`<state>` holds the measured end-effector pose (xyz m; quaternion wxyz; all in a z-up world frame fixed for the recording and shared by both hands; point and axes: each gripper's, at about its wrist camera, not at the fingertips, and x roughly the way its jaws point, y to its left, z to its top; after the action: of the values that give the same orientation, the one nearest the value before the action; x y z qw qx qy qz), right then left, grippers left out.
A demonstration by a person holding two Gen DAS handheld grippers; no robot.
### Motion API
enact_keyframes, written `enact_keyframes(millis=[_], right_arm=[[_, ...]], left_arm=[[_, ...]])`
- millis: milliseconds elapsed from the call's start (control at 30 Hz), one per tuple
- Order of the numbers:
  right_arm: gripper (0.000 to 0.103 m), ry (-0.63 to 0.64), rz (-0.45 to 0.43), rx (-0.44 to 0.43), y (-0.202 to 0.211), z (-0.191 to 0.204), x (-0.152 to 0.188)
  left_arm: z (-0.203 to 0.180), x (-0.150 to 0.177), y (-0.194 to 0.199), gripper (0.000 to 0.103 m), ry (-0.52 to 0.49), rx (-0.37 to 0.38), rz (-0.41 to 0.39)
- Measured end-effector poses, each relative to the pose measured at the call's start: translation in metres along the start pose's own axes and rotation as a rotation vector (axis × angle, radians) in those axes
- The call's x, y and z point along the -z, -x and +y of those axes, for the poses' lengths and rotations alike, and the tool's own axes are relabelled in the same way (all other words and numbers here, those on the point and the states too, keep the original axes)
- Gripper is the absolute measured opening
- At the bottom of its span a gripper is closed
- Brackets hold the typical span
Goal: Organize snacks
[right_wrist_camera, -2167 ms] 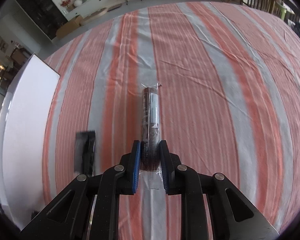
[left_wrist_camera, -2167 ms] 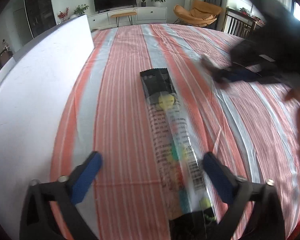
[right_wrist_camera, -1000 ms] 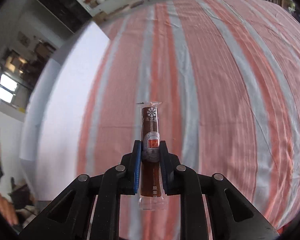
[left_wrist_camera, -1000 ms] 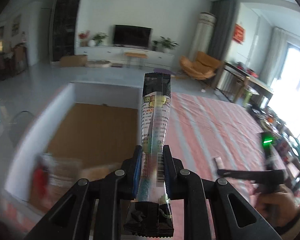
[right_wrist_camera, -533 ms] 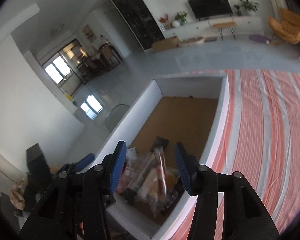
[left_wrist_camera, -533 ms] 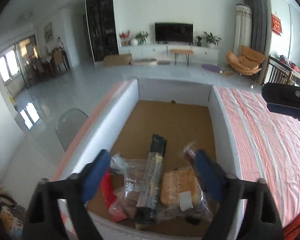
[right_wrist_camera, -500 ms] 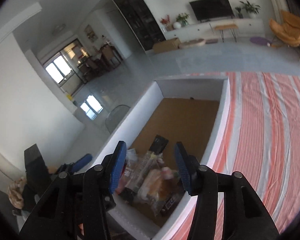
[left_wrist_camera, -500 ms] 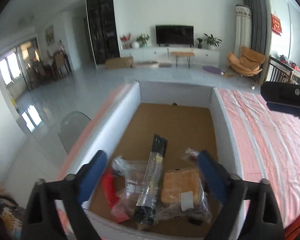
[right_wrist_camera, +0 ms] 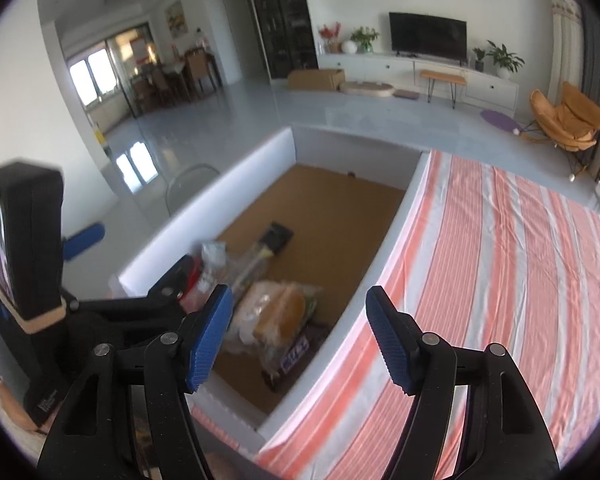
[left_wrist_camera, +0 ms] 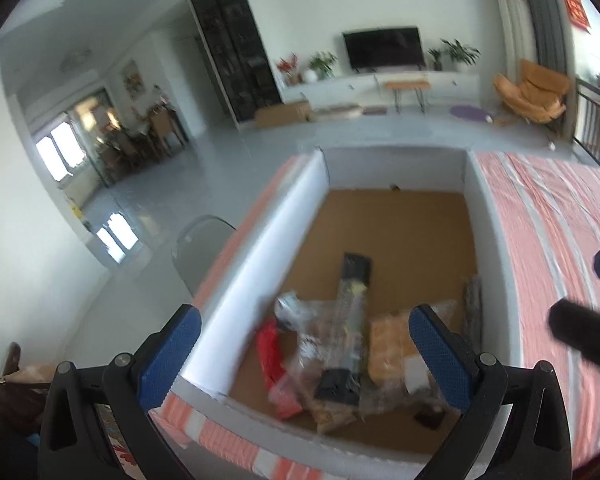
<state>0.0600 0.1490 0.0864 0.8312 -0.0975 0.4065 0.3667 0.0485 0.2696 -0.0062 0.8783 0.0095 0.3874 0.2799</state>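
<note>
The left gripper [left_wrist_camera: 304, 354] is spread wide and holds nothing, its blue pads [left_wrist_camera: 171, 356] low in the left wrist frame over the near end of a white box [left_wrist_camera: 260, 252]. The right gripper [right_wrist_camera: 300, 336] is also released and empty, at bottom centre of its frame, straddling the box's right wall [right_wrist_camera: 384, 248].

Inside the box, on its brown floor, the snacks sit in a heap at the near end, lower centre of the left wrist frame: a long black-ended packet [left_wrist_camera: 350, 324] lies lengthwise on top, a bread bag [left_wrist_camera: 388, 344] to its right, a red packet [left_wrist_camera: 270, 346] to its left, and a thin dark stick [left_wrist_camera: 473, 306] near the right wall.

A striped cloth [right_wrist_camera: 500, 272] fills the right of both frames.
</note>
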Motion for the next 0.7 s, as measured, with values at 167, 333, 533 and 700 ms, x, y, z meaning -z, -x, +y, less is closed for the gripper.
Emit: enact_keyframes(millis=[167,333,533,700], right_arm=[[0.072,0.016,0.031,0.036,-0.005,0.006,0.004],[0.072,0.027,0.047,0.062,-0.012,0.007,0.006],[0.072,0.039,0.058,0.068,-0.016,0.01,0.007],[0.072,0.027,0.067,0.066,-0.019,0.009,0.007]], left_arm=[[0.009,0.003,0.0,0.103,0.035,0.02,0.001],[0.019,-0.001,-0.005,0.103,0.079,0.054,0.013],[0.026,-0.004,-0.007,0.103,0.101,0.044,0.02],[0.027,-0.002,-0.007,0.103,0.111,0.05,0.021]])
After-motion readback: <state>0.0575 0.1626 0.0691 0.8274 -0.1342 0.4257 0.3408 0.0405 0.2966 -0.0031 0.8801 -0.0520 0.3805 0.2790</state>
